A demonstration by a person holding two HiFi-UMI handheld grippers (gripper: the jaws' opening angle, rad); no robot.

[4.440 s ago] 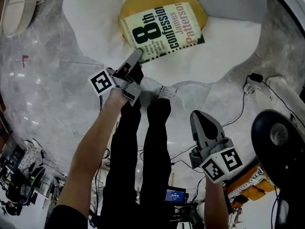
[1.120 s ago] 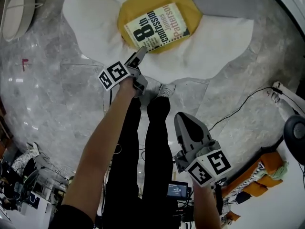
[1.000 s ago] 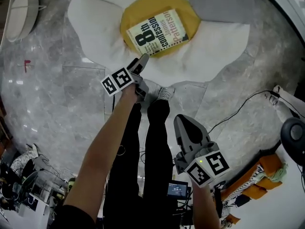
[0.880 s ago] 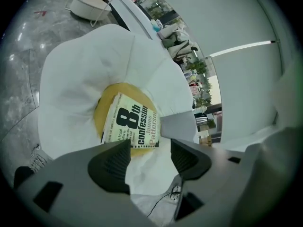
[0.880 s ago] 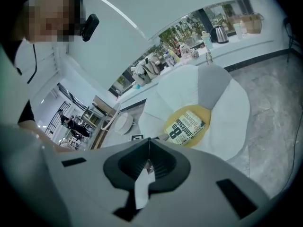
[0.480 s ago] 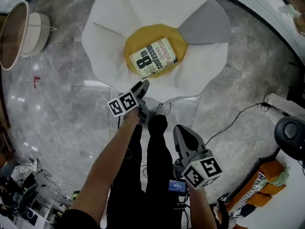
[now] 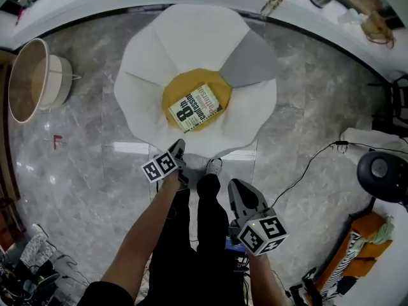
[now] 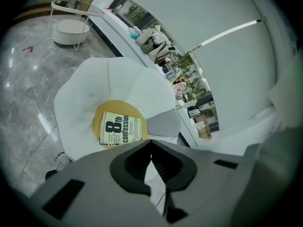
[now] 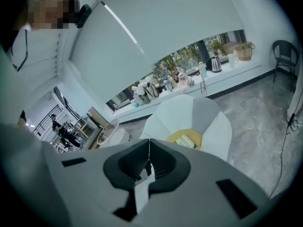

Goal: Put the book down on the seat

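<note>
The book (image 7: 196,107), a pale paperback with a big black "8th", lies flat on the yellow centre of the flower-shaped seat (image 7: 153,69), whose petals are white with one grey. It also shows in the left gripper view as the book (image 8: 120,129) and, small, in the right gripper view as the book (image 9: 188,141). My left gripper (image 7: 179,146) hangs over the floor, just short of the seat's near rim and clear of the book. Its jaws have just been closing and now meet with nothing between them (image 8: 151,145). My right gripper (image 7: 234,185) is lower right, shut and empty (image 9: 149,143).
A round wooden-rimmed side table (image 7: 29,81) stands on the marble floor at the left. A black cable (image 7: 306,171) runs to the right toward a round black device (image 7: 382,174). The person's legs and shoe (image 7: 213,166) are just below the seat. A cluttered ledge runs behind it.
Both grippers have risen and drawn back from the seat, so it looks smaller. The left jaws have closed, empty. The book stays on the yellow centre.
</note>
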